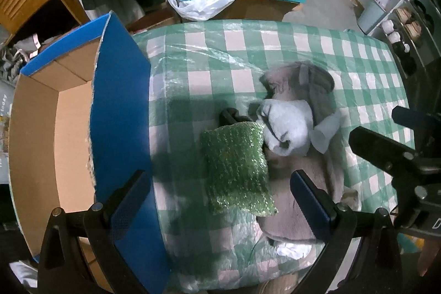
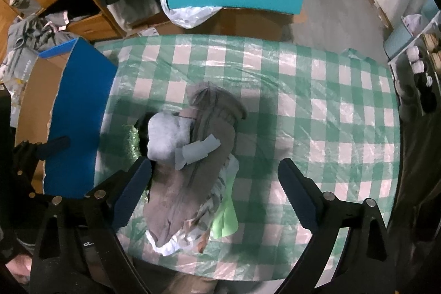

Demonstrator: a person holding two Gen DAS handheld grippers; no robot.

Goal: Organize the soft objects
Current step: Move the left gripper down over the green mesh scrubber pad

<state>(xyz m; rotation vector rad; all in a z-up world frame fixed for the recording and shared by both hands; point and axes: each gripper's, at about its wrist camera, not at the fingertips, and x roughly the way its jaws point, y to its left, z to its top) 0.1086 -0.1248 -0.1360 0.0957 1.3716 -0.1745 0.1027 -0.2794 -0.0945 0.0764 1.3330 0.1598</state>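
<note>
Two grippers hang over the checked tablecloth (image 2: 317, 90), both pointing steeply down. The left gripper (image 1: 217, 197) has its jaws spread, nothing between the pads; the green scouring pad (image 1: 237, 167) lies at centre frame just ahead of them. The right gripper (image 2: 215, 192) also stands wide, straddling the lower end of the grey-brown garment (image 2: 198, 178) without pressing on it.

Recommended procedure: lower each gripper until the pads bracket one item only, then close. The pad touches the rolled pale sock (image 1: 286, 128), so approach from the pad's free left edge to avoid dragging the sock. Carry items to the open cardboard box (image 1: 35, 142) at the left of the frame.

Count: one scouring pad, one pale sock roll, one grey-brown garment, one light green cloth (image 2: 226, 219) partly under it, one box. A dark item beside the sock is unidentifiable.
</note>
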